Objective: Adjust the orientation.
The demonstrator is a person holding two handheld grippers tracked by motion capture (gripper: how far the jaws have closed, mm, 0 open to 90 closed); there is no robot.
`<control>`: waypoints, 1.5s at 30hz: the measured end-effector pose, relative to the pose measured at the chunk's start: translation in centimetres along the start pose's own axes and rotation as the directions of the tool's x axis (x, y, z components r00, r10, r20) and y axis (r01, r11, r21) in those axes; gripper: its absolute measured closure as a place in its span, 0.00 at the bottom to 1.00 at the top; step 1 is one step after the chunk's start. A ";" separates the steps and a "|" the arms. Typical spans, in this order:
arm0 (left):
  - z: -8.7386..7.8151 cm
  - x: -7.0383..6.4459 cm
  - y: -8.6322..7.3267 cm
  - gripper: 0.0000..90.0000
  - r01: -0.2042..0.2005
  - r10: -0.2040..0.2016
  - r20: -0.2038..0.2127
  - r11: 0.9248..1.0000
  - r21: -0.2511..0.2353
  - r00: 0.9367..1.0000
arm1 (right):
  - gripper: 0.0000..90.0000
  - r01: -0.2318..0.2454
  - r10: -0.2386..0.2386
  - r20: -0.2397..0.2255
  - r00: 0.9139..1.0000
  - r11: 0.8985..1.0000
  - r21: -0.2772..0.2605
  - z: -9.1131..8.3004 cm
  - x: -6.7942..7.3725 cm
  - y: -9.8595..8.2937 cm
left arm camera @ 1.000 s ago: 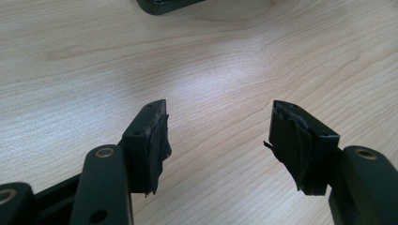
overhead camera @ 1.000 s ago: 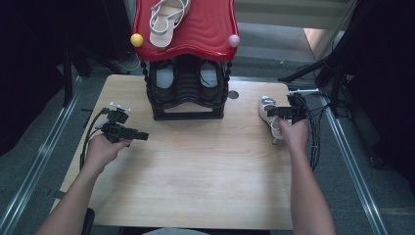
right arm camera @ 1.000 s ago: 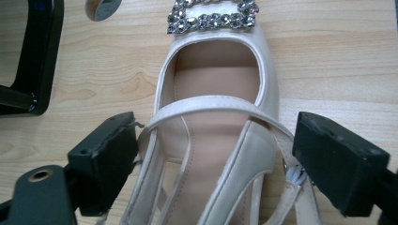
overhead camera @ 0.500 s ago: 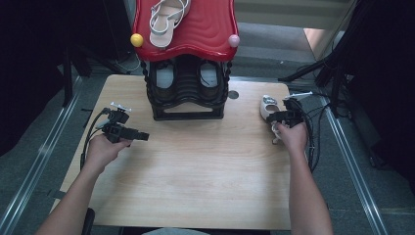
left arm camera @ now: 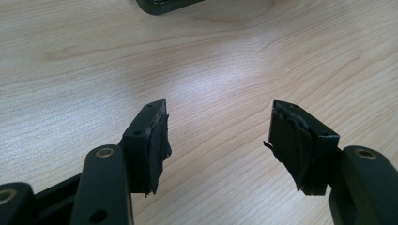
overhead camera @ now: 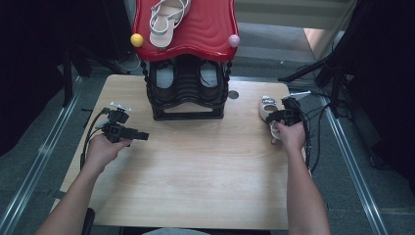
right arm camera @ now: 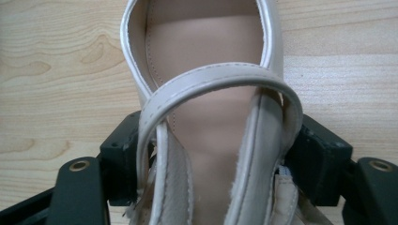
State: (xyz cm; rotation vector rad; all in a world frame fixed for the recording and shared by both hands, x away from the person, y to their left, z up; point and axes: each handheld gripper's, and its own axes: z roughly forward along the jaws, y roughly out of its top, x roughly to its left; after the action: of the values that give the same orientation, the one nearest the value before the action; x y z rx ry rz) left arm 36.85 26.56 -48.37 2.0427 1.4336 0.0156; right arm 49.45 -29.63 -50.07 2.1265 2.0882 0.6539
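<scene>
My right gripper (overhead camera: 280,117) sits at the right edge of the table (overhead camera: 205,186), and its jaws are closed on the sandal (overhead camera: 268,106) that lies there. In the right gripper view the black pads press on both sides of the sandal (right arm camera: 206,154) at its rear straps, with the cream strap arching across between them and the tan insole running away from me over the wood. The sandal rests flat on the table, just right of the rack (overhead camera: 188,88) and apart from it, with its far end pointing toward the far edge. My left gripper (overhead camera: 128,132) hovers over the left part of the table, near the rack's left near corner but not touching it. Its jaws stand wide apart with nothing between them, as the left gripper view shows: bare wood lies between the two pads (left arm camera: 152,140), and a dark corner of the rack (left arm camera: 164,5) is at the far edge. The rack stands at the far middle of the table, dark shoes in its lower shelf, and a second sandal (overhead camera: 166,19) lies on its red top (overhead camera: 205,34).
</scene>
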 end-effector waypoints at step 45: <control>-0.3 0.2 -0.1 0.42 0.006 -0.006 0.001 1.000 -0.006 1.000 | 0.39 0.027 -0.029 -0.083 0.996 0.999 -0.023 -7.0 5.6 3.7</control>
State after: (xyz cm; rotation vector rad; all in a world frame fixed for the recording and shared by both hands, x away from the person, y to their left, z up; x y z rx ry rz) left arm 36.77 26.86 -48.26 2.0336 1.4369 0.0158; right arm 50.28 -25.98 -41.06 2.0890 2.1384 0.7706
